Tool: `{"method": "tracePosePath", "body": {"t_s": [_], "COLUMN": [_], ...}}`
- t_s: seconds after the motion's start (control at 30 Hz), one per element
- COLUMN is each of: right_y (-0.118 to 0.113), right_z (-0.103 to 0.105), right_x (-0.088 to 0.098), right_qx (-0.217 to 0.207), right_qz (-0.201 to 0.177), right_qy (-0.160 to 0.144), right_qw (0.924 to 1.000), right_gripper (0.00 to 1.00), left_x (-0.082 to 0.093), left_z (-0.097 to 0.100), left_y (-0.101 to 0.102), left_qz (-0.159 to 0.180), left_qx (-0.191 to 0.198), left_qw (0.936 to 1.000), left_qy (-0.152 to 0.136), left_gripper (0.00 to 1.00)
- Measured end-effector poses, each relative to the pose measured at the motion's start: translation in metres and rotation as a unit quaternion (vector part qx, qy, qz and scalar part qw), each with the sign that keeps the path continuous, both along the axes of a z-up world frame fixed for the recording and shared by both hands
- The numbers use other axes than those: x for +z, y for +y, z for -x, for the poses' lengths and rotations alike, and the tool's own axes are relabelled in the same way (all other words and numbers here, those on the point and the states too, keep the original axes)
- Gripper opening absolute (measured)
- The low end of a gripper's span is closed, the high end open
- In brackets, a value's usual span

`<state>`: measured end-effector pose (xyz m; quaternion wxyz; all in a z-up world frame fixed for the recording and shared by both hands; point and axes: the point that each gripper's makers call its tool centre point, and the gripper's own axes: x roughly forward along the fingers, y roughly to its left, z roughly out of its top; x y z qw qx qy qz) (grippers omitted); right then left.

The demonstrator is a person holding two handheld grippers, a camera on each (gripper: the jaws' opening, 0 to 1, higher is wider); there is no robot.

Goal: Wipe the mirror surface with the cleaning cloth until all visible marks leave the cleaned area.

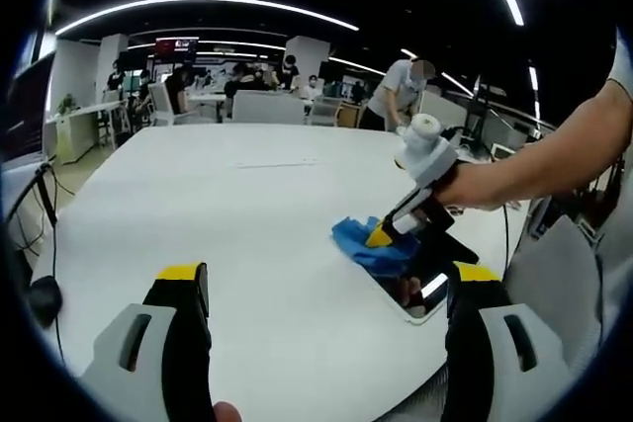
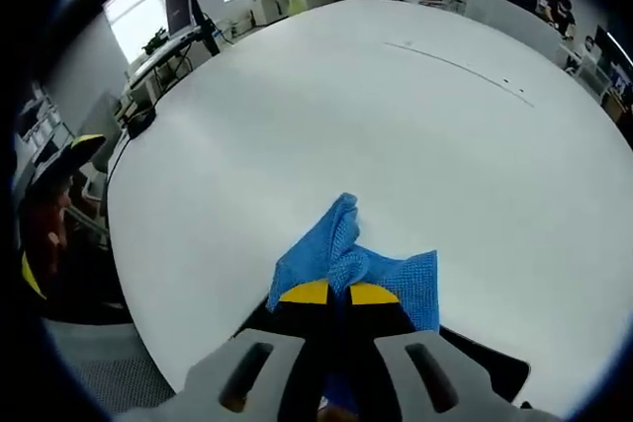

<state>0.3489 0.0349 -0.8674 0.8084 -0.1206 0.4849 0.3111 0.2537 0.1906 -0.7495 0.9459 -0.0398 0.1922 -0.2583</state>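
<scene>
Yellow-tipped jaws of the right hand-held gripper (image 2: 336, 294) rise from the bottom centre of the right gripper view, pressed together on a fold of the blue cleaning cloth (image 2: 351, 259). That cloth spreads up and to the right of the tips, one corner peaking toward the middle of the frame. Beneath and behind it, at the lower right, lies the dark slab of the mirror (image 2: 475, 363), flat on the white worktop (image 2: 297, 116), which fills the rest of the frame.

In the left gripper view, the left hand-held gripper (image 1: 326, 289) stands at the bottom with its jaws spread wide apart, nothing between them. Between those jaws and somewhat to the right, the cleaning cloth (image 1: 361, 242) sits bunched on the upper end of the mirror (image 1: 420, 294), whose near corner lies at the worktop (image 1: 247, 205) edge in the lower right. The right hand-held gripper (image 1: 379, 236) comes in from the right, tip down on the cloth, held by a person's hand (image 1: 475, 185) with the forearm running to the right edge. The mirror's face shows bright reflections; whether marks lie on it is hard to tell. People and desks line the far background at the top.
</scene>
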Motion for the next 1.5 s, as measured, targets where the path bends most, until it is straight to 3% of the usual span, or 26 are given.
{"method": "tracePosePath", "body": {"t_s": [0.7,0.93,1.5], "right_y": [-0.036,-0.042,-0.051], "right_z": [0.001,0.0,0.002], "right_x": [0.0,-0.001,-0.001], "right_qx": [-0.024,-0.031,-0.037], "right_qz": [0.012,0.016,0.022], "right_qy": [-0.001,0.001,0.002], "right_qw": [0.9996,0.9994,0.9991], "right_gripper": [0.0,0.0,0.0], "left_x": [-0.003,0.003,0.003], "left_z": [-0.003,-0.005,-0.007], "left_y": [-0.004,-0.008,-0.011], "left_qz": [-0.022,-0.007,-0.018], "left_qx": [-0.011,-0.019,-0.027], "left_qw": [0.9997,0.9998,0.9995], "left_qy": [0.002,0.002,0.001], "left_gripper": [0.99,0.99,0.99]}}
